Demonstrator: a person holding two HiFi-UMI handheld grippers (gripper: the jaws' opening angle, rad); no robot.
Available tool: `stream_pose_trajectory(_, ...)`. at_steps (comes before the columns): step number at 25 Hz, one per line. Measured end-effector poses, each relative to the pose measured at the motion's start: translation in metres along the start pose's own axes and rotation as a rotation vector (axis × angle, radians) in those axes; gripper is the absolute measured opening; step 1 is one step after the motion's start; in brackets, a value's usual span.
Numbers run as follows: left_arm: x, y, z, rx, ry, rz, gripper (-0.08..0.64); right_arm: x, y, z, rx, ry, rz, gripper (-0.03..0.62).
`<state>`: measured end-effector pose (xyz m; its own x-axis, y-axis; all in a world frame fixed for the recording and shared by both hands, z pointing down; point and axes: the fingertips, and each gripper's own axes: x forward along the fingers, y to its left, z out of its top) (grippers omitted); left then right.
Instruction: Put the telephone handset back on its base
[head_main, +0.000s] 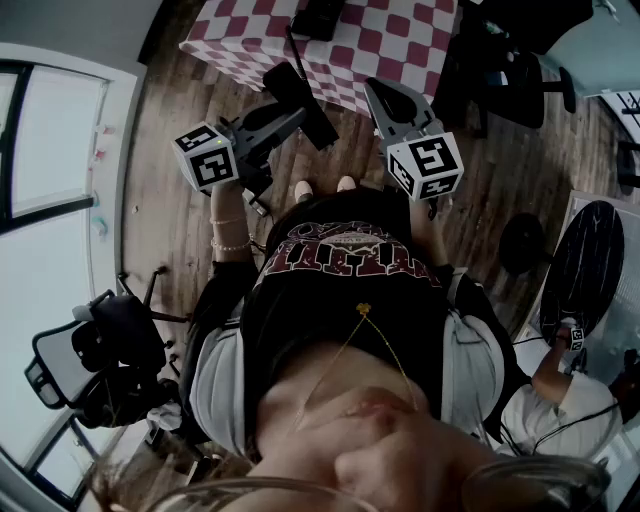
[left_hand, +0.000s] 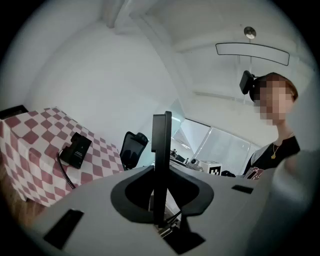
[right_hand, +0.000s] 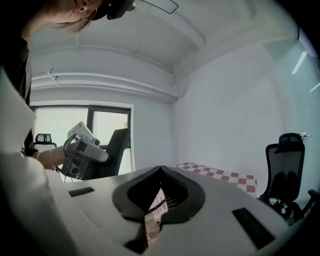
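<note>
My left gripper (left_hand: 161, 172) is clenched on the handset (left_hand: 161, 135). It stands edge-on, long axis running 12 to 6, its lower end hidden in the jaws. My right gripper (right_hand: 160, 169) is clenched and empty. The base (left_hand: 75, 149) lies at 9 o'clock on the checkered bench (left_hand: 30, 150).

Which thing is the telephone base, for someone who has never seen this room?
Find the big red-and-white checked tablecloth. On it lies the telephone base, a small flat black box with a dark cord trailing over the edge. Nothing else shows on the tablecloth; the black handset is off it, in the left gripper's jaws.
</note>
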<state>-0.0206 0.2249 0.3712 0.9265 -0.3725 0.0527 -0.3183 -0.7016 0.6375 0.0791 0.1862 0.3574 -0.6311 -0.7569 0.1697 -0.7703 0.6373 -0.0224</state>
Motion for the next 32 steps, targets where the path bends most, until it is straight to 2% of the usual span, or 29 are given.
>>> stream_pose_trajectory(9,0.018,-0.002,-0.006,0.015,-0.001,0.029,0.081,-0.005,-0.008,-0.006,0.007,-0.005,0.047,0.02)
stream_pose_trajectory(19,0.027,-0.002,-0.017,-0.011,-0.016,0.065,0.082,-0.008,-0.012,-0.018,0.006,0.033,0.114,0.02)
stream_pose_trajectory(32,0.03,0.023,-0.001,-0.03,-0.006,0.069,0.081,0.018,-0.026,-0.023,0.029,0.048,0.114,0.02)
